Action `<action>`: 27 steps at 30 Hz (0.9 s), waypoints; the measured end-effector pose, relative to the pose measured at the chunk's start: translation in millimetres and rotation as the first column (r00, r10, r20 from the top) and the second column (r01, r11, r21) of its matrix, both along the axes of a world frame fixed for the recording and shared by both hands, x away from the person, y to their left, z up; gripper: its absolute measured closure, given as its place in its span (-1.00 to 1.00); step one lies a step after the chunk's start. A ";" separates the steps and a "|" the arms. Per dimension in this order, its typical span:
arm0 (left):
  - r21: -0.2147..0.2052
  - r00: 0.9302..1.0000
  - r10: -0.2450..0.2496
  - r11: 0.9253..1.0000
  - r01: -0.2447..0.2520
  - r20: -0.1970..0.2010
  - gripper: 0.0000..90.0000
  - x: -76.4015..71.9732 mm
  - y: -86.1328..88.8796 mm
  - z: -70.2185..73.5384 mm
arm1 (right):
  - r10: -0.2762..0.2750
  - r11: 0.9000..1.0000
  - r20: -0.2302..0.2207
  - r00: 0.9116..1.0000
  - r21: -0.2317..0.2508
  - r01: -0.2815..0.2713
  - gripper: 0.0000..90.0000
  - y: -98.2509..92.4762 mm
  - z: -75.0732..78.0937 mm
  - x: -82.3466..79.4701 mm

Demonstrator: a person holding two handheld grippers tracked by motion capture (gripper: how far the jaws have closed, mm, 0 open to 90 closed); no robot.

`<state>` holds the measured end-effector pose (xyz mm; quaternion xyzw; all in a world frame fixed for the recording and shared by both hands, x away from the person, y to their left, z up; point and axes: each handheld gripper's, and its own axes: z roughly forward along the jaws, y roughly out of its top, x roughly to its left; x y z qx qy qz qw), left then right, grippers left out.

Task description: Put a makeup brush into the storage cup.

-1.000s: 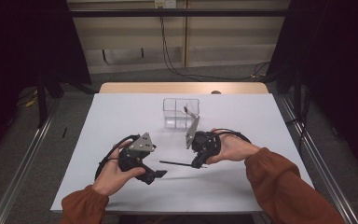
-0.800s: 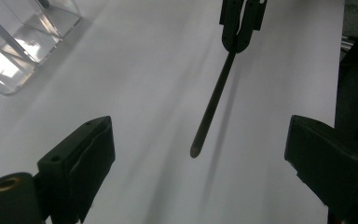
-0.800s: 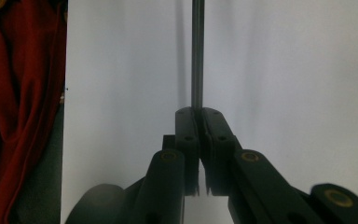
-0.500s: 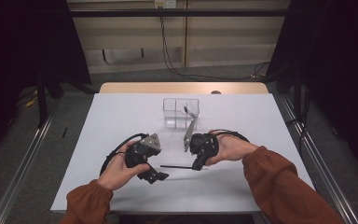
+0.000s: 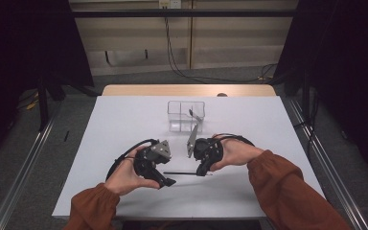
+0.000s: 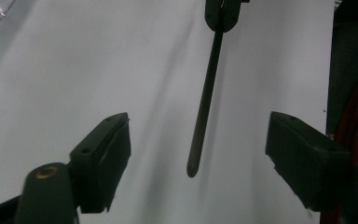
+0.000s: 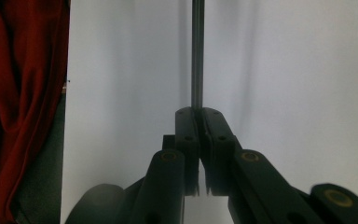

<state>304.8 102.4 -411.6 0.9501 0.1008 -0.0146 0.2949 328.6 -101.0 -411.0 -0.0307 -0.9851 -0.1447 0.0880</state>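
Pinched at one end between the pressed-together jaws of the right gripper (image 5: 205,168), a thin dark rod (image 5: 179,173) is held level just above the white table top (image 5: 124,120), its free end pointed across at the left gripper (image 5: 165,181). From the right gripper view the rod (image 7: 197,51) is seen running straight out from the closed pads, so a firm end grip is kept and most of the length is left bare for a second hold.

That second hold is being prepared. In the left gripper view the rod (image 6: 205,100) is seen hanging between the two spread black jaws, its tip level with them, touched by neither pad. The left jaws have just been closing, yet a clear gap is left on both sides of the rod. The approach appears to be made end-on so that the free tip can be caught squarely, probably for a handover or a two-handed carry.

Beyond the rod, well apart from it, a clear plastic box with dividers (image 5: 186,115) stands on the table top, likely the place the rod belongs. A grey flat plate (image 5: 192,140) is seen upright between the rod and the box, just beside the right gripper.
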 end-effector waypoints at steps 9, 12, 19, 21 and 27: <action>0.008 1.000 -0.002 1.000 0.002 -0.010 0.10 4.3 -5.6 -4.4 | 0.011 1.000 0.001 1.000 0.014 -0.011 0.92 1.4 -1.6 -0.6; 0.012 1.000 -0.004 1.000 0.004 -0.010 0.19 5.1 -7.2 -6.1 | 0.022 1.000 0.006 1.000 0.022 -0.022 0.92 2.1 -1.8 -0.6; 0.013 0.999 -0.042 0.999 0.042 -0.016 0.55 3.6 -11.1 -7.1 | 0.013 1.000 0.012 1.000 0.025 -0.013 0.92 1.5 -1.1 -1.0; 0.006 0.999 -0.031 0.999 0.031 0.008 0.62 3.3 -11.6 -7.3 | 0.010 1.000 0.011 1.000 0.024 -0.010 0.92 1.6 -1.2 -1.1; 0.021 0.997 -0.076 0.997 0.076 -0.004 0.83 1.5 -14.7 -9.6 | 0.023 0.999 0.011 1.000 0.026 -0.023 0.92 2.0 -3.4 -1.1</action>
